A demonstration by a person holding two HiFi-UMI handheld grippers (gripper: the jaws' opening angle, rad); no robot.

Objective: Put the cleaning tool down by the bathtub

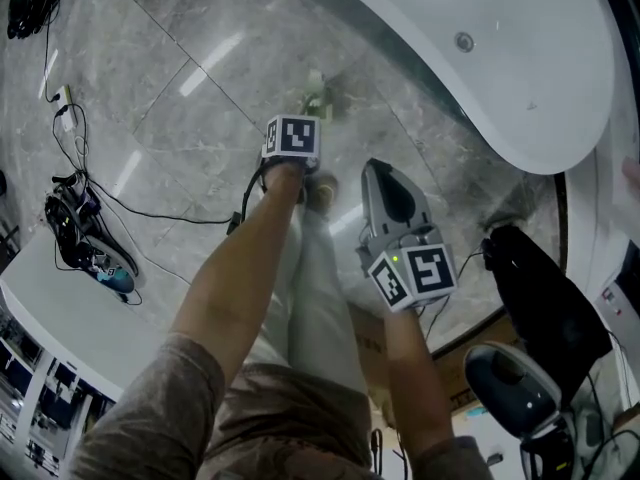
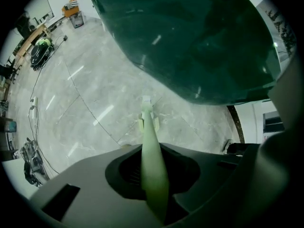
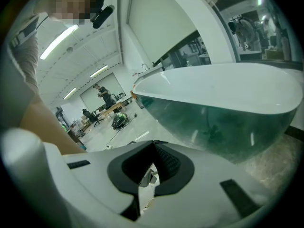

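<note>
The left gripper view shows the left gripper [image 2: 153, 175] clamped on the green cleaning tool [image 2: 150, 137], which points at the floor [image 2: 85, 108] beside the bathtub [image 2: 199, 42]. Only the right gripper view shows the right gripper [image 3: 148, 177] closed and empty.

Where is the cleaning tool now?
The cleaning tool sits in the jaws of the left gripper, centre of the left gripper view, head over the floor beside the bathtub.

I'm working in a lab-like open hall, not a home: a freestanding bathtub [image 1: 500, 48] on marble floor tiles [image 1: 170, 98], loose cables [image 1: 70, 230], and desks [image 3: 108, 108] with people [image 3: 101, 93] beyond.
</note>
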